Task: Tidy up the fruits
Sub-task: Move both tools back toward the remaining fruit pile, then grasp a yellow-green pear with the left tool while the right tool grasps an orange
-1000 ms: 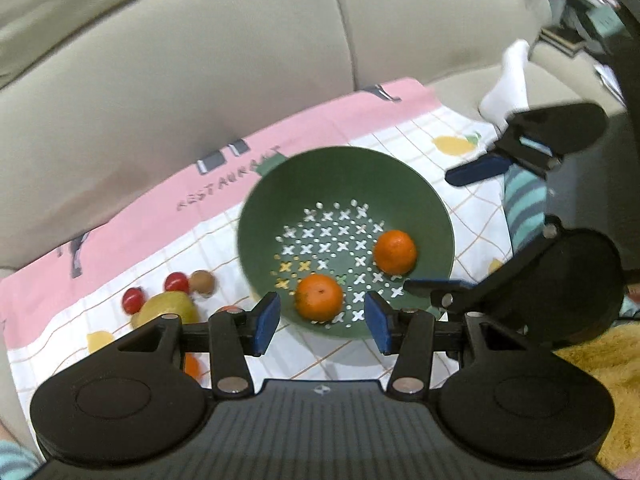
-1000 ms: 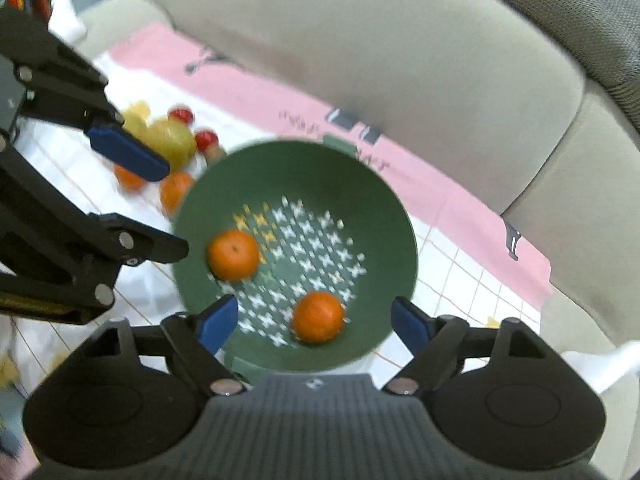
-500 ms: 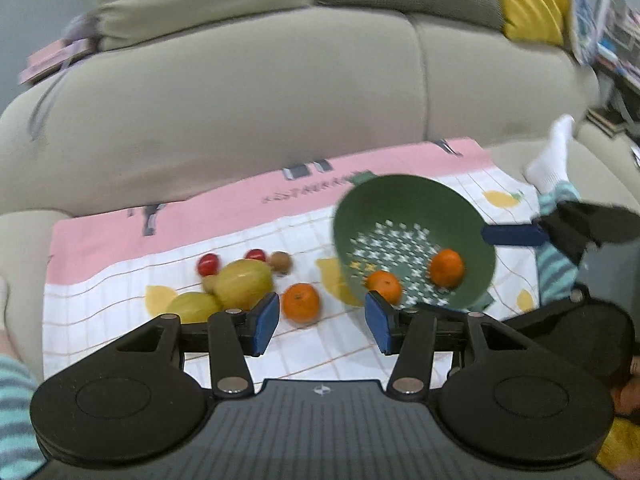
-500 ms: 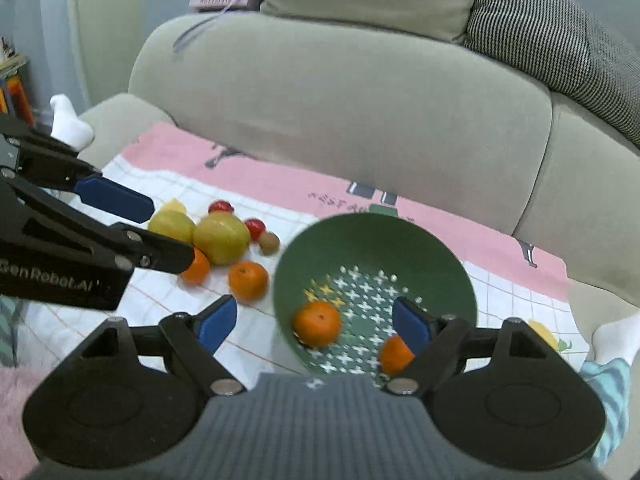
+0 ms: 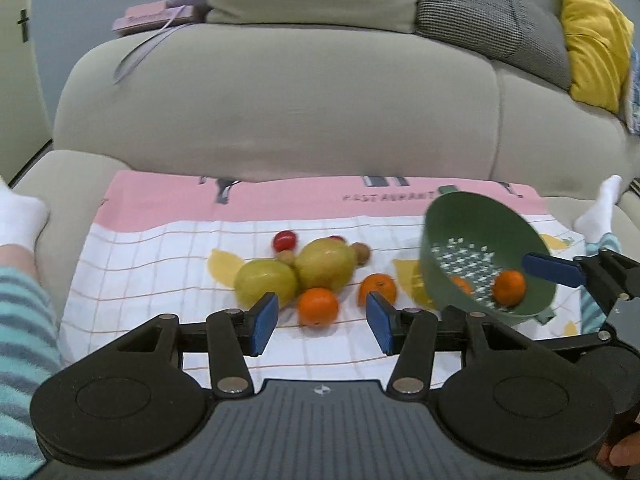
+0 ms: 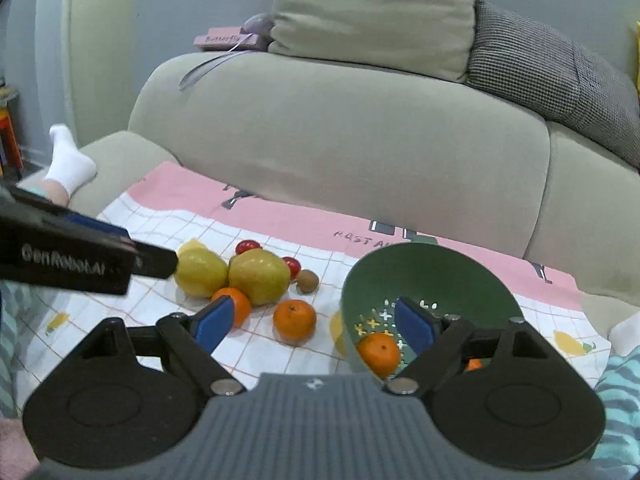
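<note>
Left gripper (image 5: 319,323) is hovering with jaws spread wide, nothing between the blue pads. Right gripper (image 6: 313,323) is likewise released and carrying nothing.

Fruit is lying on the checked cloth (image 5: 160,256) spread over the sofa seat (image 5: 64,184). In the left wrist view, one loose orange (image 5: 318,306) is sitting framed between the left pads, at 12 o'clock from them; a second orange (image 5: 377,288) is just beside it toward 1 o'clock. Two yellow-green fruits (image 5: 294,272) are touching each other at 11 o'clock, with red cherry tomatoes (image 5: 285,241) and small brown fruits (image 5: 362,252) behind them.

The green colander (image 5: 472,224) is sitting tilted at 2 o'clock, already holding two oranges (image 5: 508,288).

Handling judgement: the oranges are looking firm, round and light, likely to roll on the soft cloth. Best taken across the widest middle with moderate squeeze. The yellow-green fruits are looking heavier and nearly as wide as the open jaws. Tomatoes are looking thin-skinned and slick; light pressure only. The colander is looking like light plastic on a yielding cushion, so it may tip if nudged.

Hard to make out:
- In the right wrist view, the right pad is covering part of the colander floor, and the second orange inside is showing only as a sliver.
- One tomato is mostly hiding behind the yellow-green fruit.
- Whether the small brown fruits are kiwis or longans is unclear.
- The colander's underside and what is propping it tilted are hidden.
</note>
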Available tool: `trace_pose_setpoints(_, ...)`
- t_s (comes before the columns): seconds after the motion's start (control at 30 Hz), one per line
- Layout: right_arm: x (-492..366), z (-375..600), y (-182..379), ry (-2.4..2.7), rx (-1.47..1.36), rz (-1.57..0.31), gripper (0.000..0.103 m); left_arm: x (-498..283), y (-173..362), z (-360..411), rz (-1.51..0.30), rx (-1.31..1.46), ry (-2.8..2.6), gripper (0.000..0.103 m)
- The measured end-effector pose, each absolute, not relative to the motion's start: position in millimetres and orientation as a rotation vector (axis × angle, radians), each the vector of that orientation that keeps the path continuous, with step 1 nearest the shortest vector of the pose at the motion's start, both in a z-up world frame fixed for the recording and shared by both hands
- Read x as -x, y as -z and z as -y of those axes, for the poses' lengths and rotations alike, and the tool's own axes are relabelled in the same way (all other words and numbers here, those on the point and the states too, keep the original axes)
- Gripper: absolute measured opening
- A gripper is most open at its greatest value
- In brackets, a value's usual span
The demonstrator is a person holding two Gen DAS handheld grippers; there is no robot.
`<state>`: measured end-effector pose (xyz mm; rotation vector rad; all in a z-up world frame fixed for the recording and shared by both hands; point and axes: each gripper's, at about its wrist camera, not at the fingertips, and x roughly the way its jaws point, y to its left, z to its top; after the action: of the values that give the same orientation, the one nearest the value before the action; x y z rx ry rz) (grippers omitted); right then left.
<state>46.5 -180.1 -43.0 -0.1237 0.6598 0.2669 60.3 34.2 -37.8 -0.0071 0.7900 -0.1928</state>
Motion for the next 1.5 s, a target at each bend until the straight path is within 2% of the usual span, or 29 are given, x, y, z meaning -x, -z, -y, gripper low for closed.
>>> trace_pose_setpoints(0.37, -49.8, 146.9, 63.1, -0.307, 0.21, -0.62, 0.082, -71.1, 65.5, -60.0, -0.809, 0.065, 0.184, 0.06)
trace_pose_setpoints(0.67, -64.1, 128.0, 92.7, -0.332, 0.305, -0.663, 0.063, -89.1, 94.6, -66.9, -0.857, 0.068, 0.158, 0.06)
trace_pose_setpoints(1.1, -92.9, 108.1, 137.5, -0.315, 0.516, -0.678, 0.049, -131.3, 126.8, -52.5, -0.866, -0.113, 0.151, 0.06)
trace_pose_setpoints(1.17, -95.2, 106.0, 141.1, -0.312, 0.54, -0.669, 0.049, -137.1, 130.6, -54.3, -0.865, -0.115, 0.154, 0.061)
trace_pose_setpoints(1.33, -104.6, 103.8, 151.2, -0.305, 0.582, -0.659, 0.049, -148.8, 137.7, -62.8, -0.864, -0.065, 0.181, 0.072)
trace_pose_setpoints(1.5, -113.5, 104.5, 161.1, -0.29, 0.61, -0.665, 0.048, -156.6, 142.0, -68.5, -0.863, -0.02, 0.216, 0.073)
